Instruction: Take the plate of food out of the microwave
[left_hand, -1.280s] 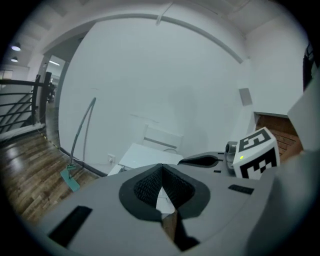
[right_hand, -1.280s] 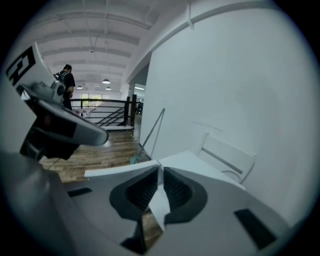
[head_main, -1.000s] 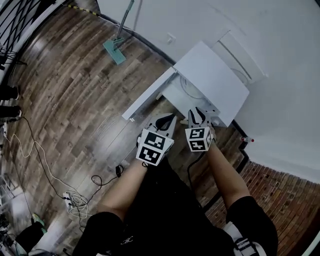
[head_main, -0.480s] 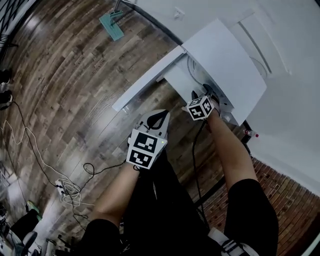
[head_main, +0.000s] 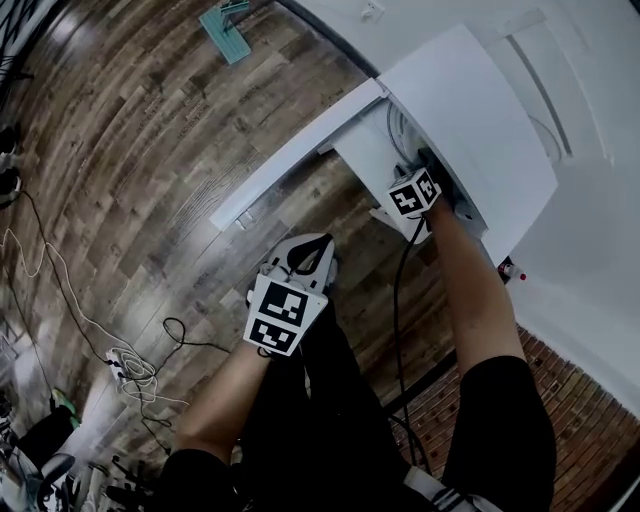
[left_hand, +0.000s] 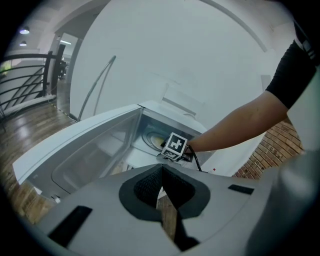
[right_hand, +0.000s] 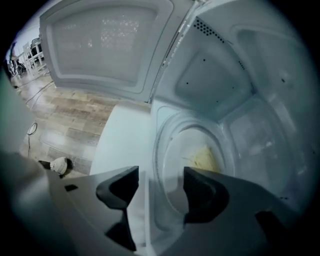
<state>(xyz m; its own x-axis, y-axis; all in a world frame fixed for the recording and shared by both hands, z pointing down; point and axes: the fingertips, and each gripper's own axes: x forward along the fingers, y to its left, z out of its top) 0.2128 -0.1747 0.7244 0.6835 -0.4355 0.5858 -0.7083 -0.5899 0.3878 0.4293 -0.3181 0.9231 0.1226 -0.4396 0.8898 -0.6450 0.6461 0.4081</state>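
Right tool (right_hand: 160, 175), jaws opening astride plate (right_hand: 176, 150) rim, at microwave (right_hand: 215, 75) mouth.

White microwave (head_main: 470, 110) with its door (head_main: 290, 160) swung fully open to the left, so that the door's pale inner frame and speckled window face the opening. The cavity (right_hand: 220, 80) is white-walled, with small vent holes in its upper surface. A round, pale plate (right_hand: 192, 150) lies flat on the cavity floor, near the front opening; a flat yellowish piece of food (right_hand: 205, 159) rests on its middle.
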